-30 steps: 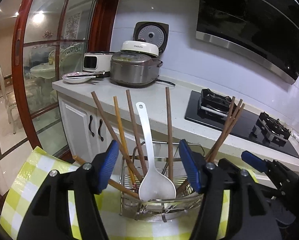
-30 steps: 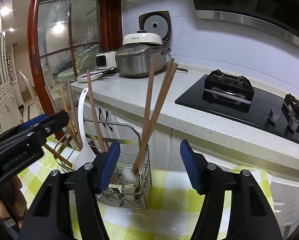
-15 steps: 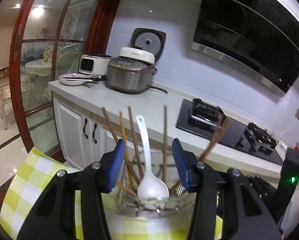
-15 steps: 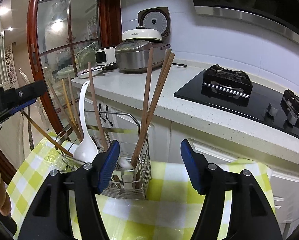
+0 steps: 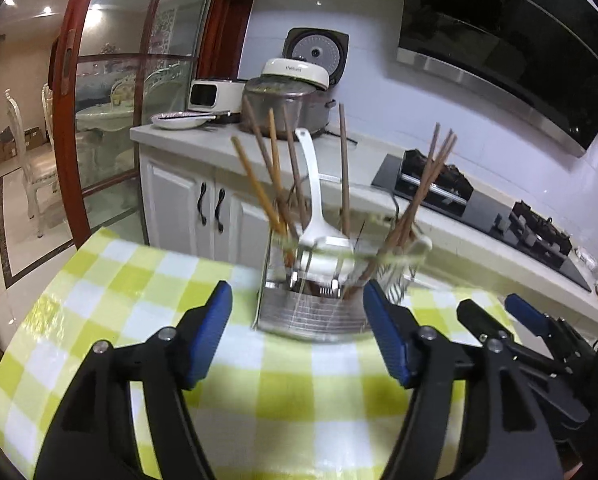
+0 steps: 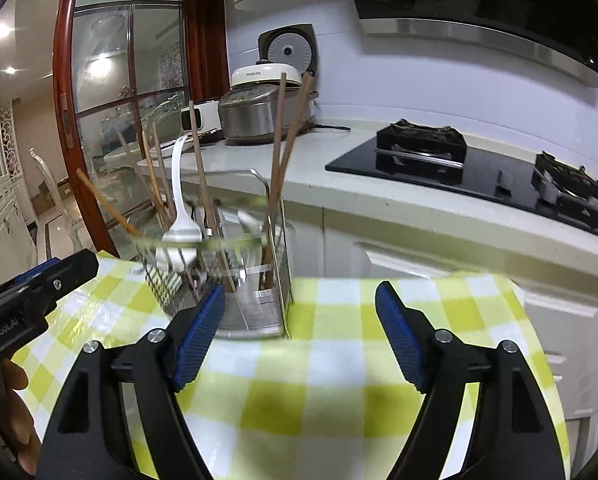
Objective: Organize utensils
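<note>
Wire caddy (image 5: 311, 316) — chopsticks (image 5: 259, 184), spoon (image 5: 319, 216) upright

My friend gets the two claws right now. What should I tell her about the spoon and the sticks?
Left claw: jaws opening, nothing between them.
Right claw: jaws opening, also empty.
The silver wire utensil rack stands on the yellow-and-white checked tablecloth, in front of both claws.
Done: the white plastic spoon and the brown wooden chopsticks stand in the rack, handles up.
Left: no loose utensils show on the cloth; one pale chopstick leans far out and may need straightening.
</note>
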`<state>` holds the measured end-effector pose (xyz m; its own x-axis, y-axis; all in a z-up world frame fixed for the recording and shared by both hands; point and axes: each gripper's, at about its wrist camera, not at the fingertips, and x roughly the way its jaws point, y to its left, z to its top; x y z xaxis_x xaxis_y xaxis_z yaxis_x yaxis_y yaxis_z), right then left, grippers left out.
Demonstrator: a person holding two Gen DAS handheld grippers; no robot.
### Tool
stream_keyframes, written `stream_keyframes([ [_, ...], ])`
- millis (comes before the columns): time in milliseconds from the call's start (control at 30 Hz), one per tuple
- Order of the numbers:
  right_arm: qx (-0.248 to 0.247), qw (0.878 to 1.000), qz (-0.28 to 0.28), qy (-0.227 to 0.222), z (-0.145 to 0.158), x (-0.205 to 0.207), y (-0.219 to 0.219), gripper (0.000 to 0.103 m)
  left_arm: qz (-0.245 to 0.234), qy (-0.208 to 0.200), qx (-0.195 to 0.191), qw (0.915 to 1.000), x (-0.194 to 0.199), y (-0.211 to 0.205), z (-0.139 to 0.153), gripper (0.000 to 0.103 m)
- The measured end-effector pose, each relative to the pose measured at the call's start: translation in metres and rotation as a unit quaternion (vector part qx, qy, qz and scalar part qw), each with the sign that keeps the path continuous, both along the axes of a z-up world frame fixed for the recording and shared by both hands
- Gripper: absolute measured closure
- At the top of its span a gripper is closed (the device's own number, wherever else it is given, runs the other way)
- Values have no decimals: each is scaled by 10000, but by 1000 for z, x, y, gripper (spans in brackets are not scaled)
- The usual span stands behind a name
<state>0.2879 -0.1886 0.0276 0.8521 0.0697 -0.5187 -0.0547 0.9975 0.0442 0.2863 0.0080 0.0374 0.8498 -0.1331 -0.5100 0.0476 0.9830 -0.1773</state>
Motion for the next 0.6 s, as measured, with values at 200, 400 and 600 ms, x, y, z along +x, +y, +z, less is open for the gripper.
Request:
stream_keyframes([
  [200,6,10000,-61,-5,-7,-29,-8,22,-142,-105,161,9997,-29,-7,0,17],
  [400,10,10000,-34,51,-6,-40,-8,21,-78,-41,141,9999,-38,-5,-2,12],
  [600,-85,9999,29,66,-6,-51,-2,18,-121,92,128,9998,-43,-6,-8,5],
])
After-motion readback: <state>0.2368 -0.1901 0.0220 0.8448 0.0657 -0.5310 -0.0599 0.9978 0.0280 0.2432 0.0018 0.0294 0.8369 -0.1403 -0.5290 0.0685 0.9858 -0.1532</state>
